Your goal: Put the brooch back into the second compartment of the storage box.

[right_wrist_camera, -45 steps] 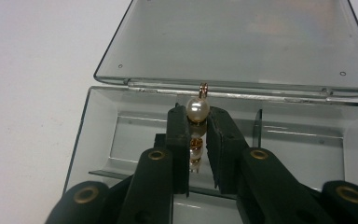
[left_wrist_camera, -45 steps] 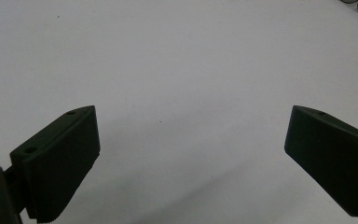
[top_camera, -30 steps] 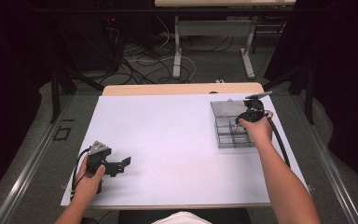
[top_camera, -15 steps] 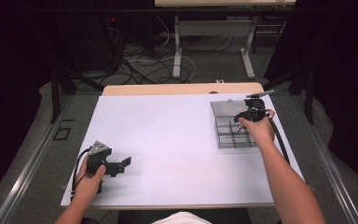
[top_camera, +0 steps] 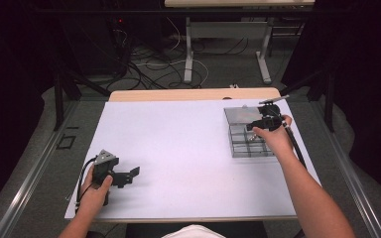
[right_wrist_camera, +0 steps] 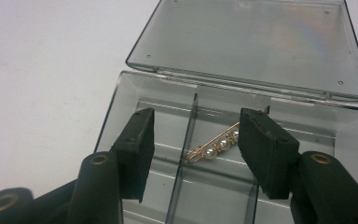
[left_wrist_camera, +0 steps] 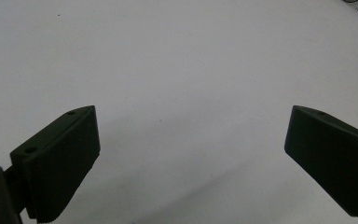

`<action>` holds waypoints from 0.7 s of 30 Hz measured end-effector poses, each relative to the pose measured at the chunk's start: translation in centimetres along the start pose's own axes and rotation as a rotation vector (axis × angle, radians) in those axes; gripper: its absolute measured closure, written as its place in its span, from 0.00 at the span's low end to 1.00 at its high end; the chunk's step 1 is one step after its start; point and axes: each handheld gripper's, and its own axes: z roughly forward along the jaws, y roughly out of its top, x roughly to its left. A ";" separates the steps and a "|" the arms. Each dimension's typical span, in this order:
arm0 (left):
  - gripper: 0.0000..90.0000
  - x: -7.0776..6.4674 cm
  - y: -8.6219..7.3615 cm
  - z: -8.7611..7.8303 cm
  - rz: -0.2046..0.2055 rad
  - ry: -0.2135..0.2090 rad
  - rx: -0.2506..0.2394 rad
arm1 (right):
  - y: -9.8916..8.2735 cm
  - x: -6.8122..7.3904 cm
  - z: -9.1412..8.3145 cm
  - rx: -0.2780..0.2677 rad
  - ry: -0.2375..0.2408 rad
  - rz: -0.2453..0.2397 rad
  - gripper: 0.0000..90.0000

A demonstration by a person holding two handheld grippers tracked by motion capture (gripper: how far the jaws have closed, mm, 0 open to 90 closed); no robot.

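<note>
right tongs (right_wrist_camera: 193, 154) – just opened, released | pearl pin (right_wrist_camera: 214, 148) – between jaws, untouched, in box (right_wrist_camera: 121, 93) | left tongs (left_wrist_camera: 191, 158) – wide open

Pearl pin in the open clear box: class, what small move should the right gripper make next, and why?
Probably lift the right gripper straight up, clear of the clear box. Its fingers have just been opening, and the pearl pin lies loose in a compartment between them, touching neither.
</note>
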 end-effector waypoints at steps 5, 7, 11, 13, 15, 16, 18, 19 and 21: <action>0.04 0.0 0.0 0.0 0.001 0.000 0.001 | -0.2 0.5 -0.6 -0.004 0.013 -0.038 0.48; 0.04 0.0 0.0 0.0 0.002 -0.001 0.001 | -0.3 0.8 -0.8 -0.008 0.019 -0.049 0.47; 0.04 0.0 0.0 0.0 0.001 0.000 0.001 | -0.5 1.2 -1.4 -0.019 0.025 -0.098 0.43; 0.04 0.0 0.0 0.0 0.000 0.000 0.000 | -0.6 1.5 -1.7 -0.030 0.027 -0.111 0.41; 0.04 0.0 0.0 0.0 0.000 0.000 0.000 | -0.9 1.6 -2.0 -0.051 0.046 -0.109 0.40; 0.04 0.0 0.0 0.0 0.000 0.000 0.000 | -1.1 1.7 -2.2 -0.048 0.060 -0.098 0.40; 0.04 0.0 0.0 0.0 0.000 0.000 0.000 | -1.3 1.8 -2.4 -0.049 0.065 -0.104 0.38; 0.04 0.0 0.0 0.0 0.000 0.000 0.001 | -1.4 1.9 -2.6 -0.048 0.065 -0.112 0.38; 0.04 -0.1 0.0 0.0 -0.006 -0.003 0.000 | -1.7 2.0 -2.9 -0.059 0.073 -0.126 0.36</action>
